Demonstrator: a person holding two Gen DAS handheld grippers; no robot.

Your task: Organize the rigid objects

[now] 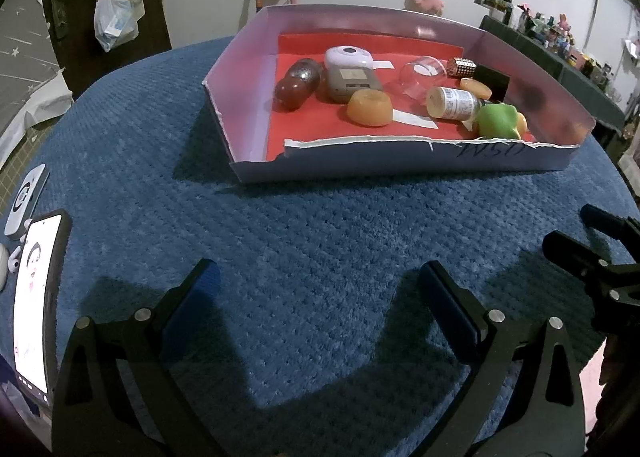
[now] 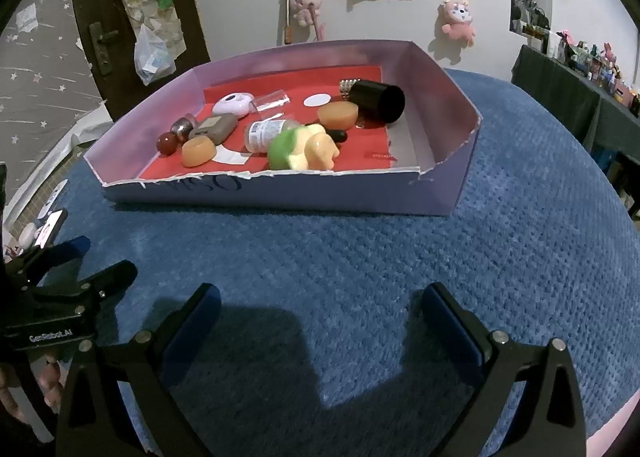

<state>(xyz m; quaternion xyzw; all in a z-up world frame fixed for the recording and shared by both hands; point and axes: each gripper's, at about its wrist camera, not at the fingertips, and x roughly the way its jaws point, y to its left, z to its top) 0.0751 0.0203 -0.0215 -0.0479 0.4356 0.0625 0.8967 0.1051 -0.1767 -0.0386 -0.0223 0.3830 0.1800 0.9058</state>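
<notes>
- Both grippers, left (image 1: 320,281) and right (image 2: 320,305), hang spread wide over the blue cloth (image 1: 320,217), nothing in either, just in front of the box (image 1: 400,167).
- All the bits sit inside the box on its red liner: amber soap (image 1: 369,108), label bottle (image 1: 452,102) lying on its side, green toy (image 1: 498,120) at the front wall.
- Black cup (image 2: 378,100) lies tipped over toward the box's back right.
- A phone (image 1: 34,297) lies well left of the box, screen lit.

Lilac tray (image 1: 256,171), red lining (image 1: 312,129)
</notes>
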